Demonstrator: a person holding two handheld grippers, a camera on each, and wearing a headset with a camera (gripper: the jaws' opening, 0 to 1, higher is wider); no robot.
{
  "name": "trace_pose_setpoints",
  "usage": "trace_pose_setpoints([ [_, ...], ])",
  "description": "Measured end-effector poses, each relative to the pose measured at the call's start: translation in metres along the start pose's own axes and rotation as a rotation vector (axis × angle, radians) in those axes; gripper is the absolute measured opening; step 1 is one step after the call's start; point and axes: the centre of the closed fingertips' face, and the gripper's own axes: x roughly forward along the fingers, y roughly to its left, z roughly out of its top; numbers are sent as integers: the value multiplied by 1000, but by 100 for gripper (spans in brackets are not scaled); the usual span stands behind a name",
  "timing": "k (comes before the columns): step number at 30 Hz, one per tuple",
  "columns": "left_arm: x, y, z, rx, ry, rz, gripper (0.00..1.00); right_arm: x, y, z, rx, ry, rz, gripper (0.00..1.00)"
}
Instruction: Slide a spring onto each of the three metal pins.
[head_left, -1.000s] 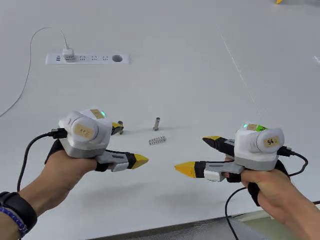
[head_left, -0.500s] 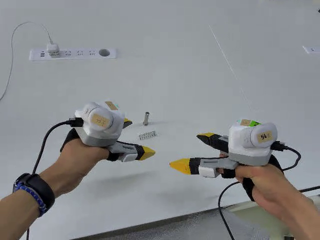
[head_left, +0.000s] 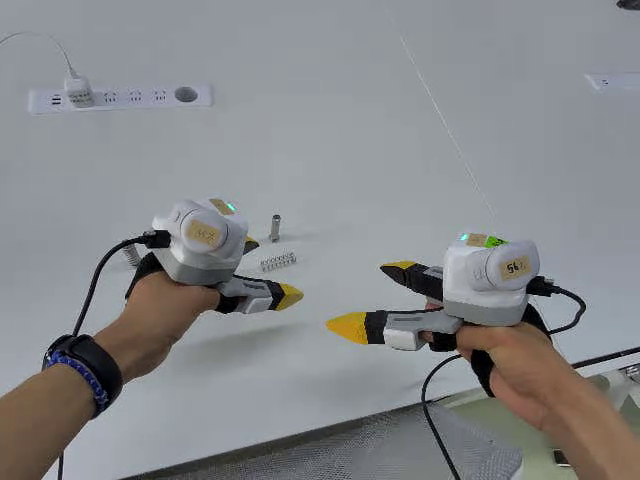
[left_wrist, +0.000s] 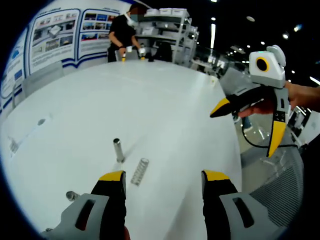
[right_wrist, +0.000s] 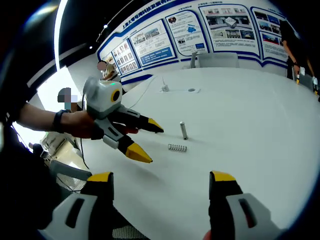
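Nearest the person, both grippers hover above the white table (head_left: 400, 150), clear of its surface. The right gripper (head_left: 373, 297), held in the right hand (head_left: 515, 350), has its jaws spread wide and empty, tips pointing left towards the work. The left gripper (left_wrist: 164, 176), in the left hand (head_left: 165, 305), is likewise released and carries nothing. Its jaws angle rightward, just short of the parts. Judgement: the two face each other to bracket the work ahead of a pick.

Beyond the left jaws, a spring (head_left: 278, 262) lies loose on its side on the table. Just past it, one metal pin (head_left: 275, 227) stands upright and bare, near the spring but apart from it. Judgement: nothing is seated on this pin yet. The spring is the likely first pick, and the upright pin suits a slide from above. A small metal piece (left_wrist: 72, 196) lies off to the side of the left jaws; its kind cannot be told.

Farthest, a power strip (head_left: 120, 97) rests on the table.
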Motion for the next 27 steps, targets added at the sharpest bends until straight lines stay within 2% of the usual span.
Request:
trace_pose_setpoints([
  [6, 12, 7, -11, -21, 28, 8, 63, 0, 1, -3, 6, 5, 1, 79],
  [11, 17, 9, -15, -41, 40, 16, 63, 1, 2, -5, 4, 12, 3, 80],
  [17, 20, 13, -15, -54, 53, 22, 62, 5, 6, -9, -20, 34, 12, 82],
  [22, 23, 17, -17, -61, 68, 31, 59, 7, 8, -8, -22, 33, 21, 83],
  [27, 26, 19, -14, -49, 71, 39, 56, 6, 7, -7, -20, 28, 22, 83],
])
